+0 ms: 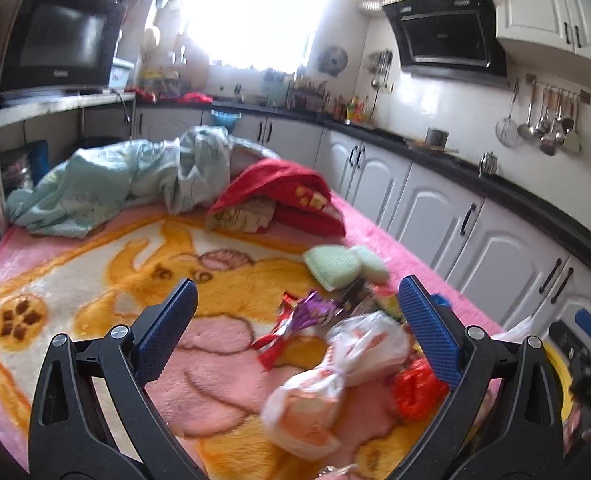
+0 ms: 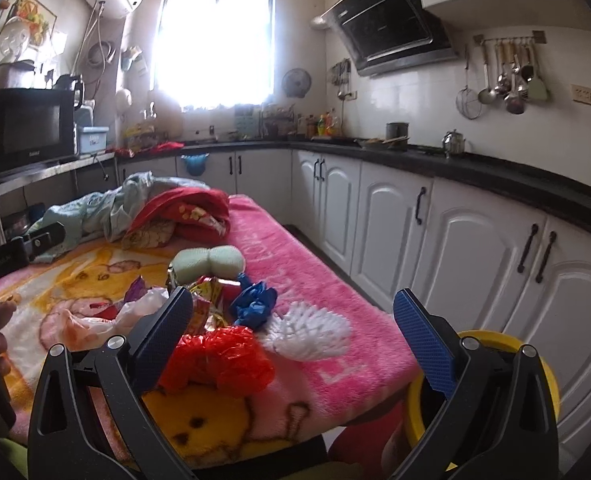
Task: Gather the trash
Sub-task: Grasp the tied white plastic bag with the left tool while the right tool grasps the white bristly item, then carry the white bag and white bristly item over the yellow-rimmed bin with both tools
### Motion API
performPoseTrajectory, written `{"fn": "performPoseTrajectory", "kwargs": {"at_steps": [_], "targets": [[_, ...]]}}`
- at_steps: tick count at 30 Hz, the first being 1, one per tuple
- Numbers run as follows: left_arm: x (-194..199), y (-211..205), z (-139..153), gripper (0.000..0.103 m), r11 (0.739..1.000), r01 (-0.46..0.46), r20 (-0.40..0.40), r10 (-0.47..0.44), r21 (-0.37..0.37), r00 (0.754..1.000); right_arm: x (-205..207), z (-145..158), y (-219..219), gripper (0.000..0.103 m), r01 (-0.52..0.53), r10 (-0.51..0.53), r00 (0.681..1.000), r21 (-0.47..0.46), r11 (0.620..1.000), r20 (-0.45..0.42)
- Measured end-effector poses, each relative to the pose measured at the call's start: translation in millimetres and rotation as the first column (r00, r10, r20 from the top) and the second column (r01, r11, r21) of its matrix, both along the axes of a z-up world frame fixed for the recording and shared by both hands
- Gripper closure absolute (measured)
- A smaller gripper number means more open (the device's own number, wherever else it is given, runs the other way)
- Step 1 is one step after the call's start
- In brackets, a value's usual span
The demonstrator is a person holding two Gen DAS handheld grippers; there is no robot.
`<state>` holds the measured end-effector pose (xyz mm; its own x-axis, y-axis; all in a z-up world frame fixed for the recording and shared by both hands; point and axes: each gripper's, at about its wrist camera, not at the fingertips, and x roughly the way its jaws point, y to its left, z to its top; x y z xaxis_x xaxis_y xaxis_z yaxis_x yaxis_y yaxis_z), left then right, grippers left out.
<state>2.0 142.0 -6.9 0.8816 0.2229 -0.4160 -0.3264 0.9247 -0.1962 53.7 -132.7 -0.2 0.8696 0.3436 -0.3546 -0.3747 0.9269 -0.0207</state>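
A heap of trash lies on a pink and yellow blanket [image 1: 95,264]. It holds a white and orange plastic bag [image 1: 327,380], a red plastic bag [image 2: 219,360], a blue crumpled bag [image 2: 255,304], purple and red foil wrappers [image 1: 303,316] and a green sponge [image 2: 209,262]. My left gripper [image 1: 299,328] is open and empty just above the white bag. My right gripper [image 2: 295,336] is open and empty over the blanket's near right corner, with the red bag beside its left finger. A yellow bin [image 2: 491,344] stands below that corner.
A light blue quilt [image 1: 107,184] and a red pillow [image 1: 291,196] lie at the blanket's far end. White cabinets [image 2: 395,216] under a black counter run along the right. A microwave [image 2: 27,128] stands at the left. The right gripper shows in the left wrist view [image 1: 587,352].
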Motion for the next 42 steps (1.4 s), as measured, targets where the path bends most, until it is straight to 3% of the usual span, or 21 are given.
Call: {"fn": "performPoseTrajectory", "kwargs": {"at_steps": [5,10,18,22,23,25,26,28,31,33,36,42], "targets": [[13.4,10.0,-21.7,0.011,0.994,0.096,-0.080,-0.100,-0.045,0.992,26.2,-10.6,-2.9,0.005,0.058,-0.058,0.997,0.007,0.998,-0.049],[28.8,3.1,-45.5,0.011,0.979,0.179,-0.164,-0.194,-0.099,0.967,55.6,-25.1,-13.5,0.005,0.107,-0.101,0.986,0.040,0.993,-0.135],[42.9,-13.8,-71.0,0.011,0.980,0.185,-0.290,-0.200,-0.078,0.936,83.7,-51.7,-20.8,0.005,0.117,-0.080,0.952,0.110,0.987,-0.297],[44.2,-7.5,-81.7,0.011,0.977,0.170,-0.335,-0.205,-0.130,0.920,88.0,-56.7,-21.6,0.007,0.085,-0.022,0.937,0.165,0.983,-0.348],[44.2,-5.6,-83.9,0.011,0.976,0.167,-0.344,-0.207,-0.140,0.916,87.7,-58.1,-21.6,0.009,0.071,-0.001,0.933,0.180,0.981,-0.360],[42.4,-2.2,-87.6,0.013,0.971,0.168,-0.354,-0.220,-0.171,0.909,88.8,-59.2,-20.9,0.032,0.040,0.038,0.924,0.195,0.980,-0.380],[41.8,-2.3,-87.7,0.016,0.969,0.170,-0.356,-0.224,-0.178,0.907,89.0,-59.3,-20.8,0.038,0.029,0.051,0.919,0.197,0.980,-0.390],[39.6,-1.3,-88.4,0.032,0.968,0.173,-0.362,-0.230,-0.184,0.903,89.1,-59.3,-23.0,0.057,0.013,0.077,0.911,0.215,0.976,-0.405],[38.7,-1.7,-88.8,0.049,0.963,0.185,-0.364,-0.247,-0.196,0.898,87.0,-56.7,-28.5,0.074,0.009,0.081,0.911,0.216,0.976,-0.405],[38.4,-3.6,-88.0,0.053,0.961,0.193,-0.367,-0.255,-0.197,0.894,86.0,-54.8,-30.5,0.080,0.005,0.080,0.912,0.204,0.979,-0.403],[35.2,-4.0,-84.5,0.061,0.954,0.214,-0.353,-0.278,-0.209,0.893,82.2,-49.1,-35.7,0.082,0.005,0.072,0.919,0.194,0.981,-0.388],[23.4,-4.2,-71.0,0.066,0.954,0.223,-0.317,-0.278,-0.199,0.907,69.7,-30.2,-43.1,0.084,0.000,0.046,0.942,0.137,0.991,-0.333]]}}
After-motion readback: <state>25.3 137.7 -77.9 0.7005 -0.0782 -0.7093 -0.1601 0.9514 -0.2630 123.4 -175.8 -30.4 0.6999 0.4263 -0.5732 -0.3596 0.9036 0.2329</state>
